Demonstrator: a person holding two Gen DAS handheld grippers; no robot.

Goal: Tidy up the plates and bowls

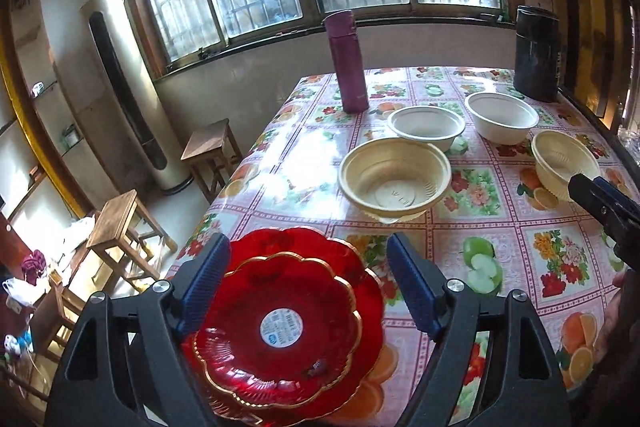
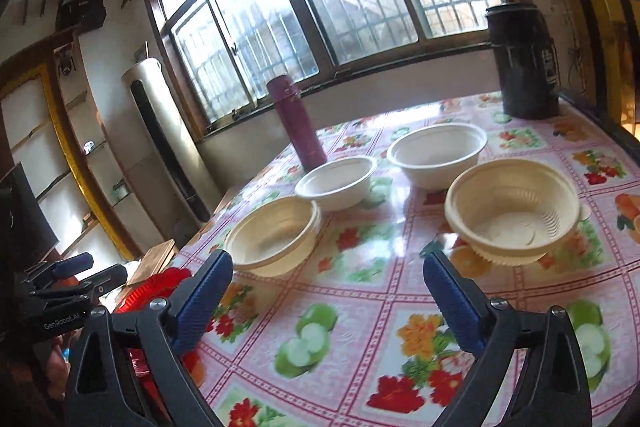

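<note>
Left wrist view: nearest the lens, the left gripper [image 1: 308, 259] hangs with its jaws apart over the red plates [image 1: 288, 323], two stacked at the table's near-left corner. That stacking looks finished. Beyond them the four bowls stand separate on the floral tablecloth [image 1: 500, 247]: the near cream bowl [image 1: 394, 179], two white bowls [image 1: 426, 127] [image 1: 502, 115] and another cream bowl [image 1: 564, 159].

Right wrist view: the right gripper [image 2: 328, 267] is spread wide and holds nothing above bare cloth. The right cream bowl [image 2: 512, 207] lies just ahead-right of it, the other cream bowl [image 2: 276, 235] ahead-left. Nesting the bowls remains, I judge.
</note>
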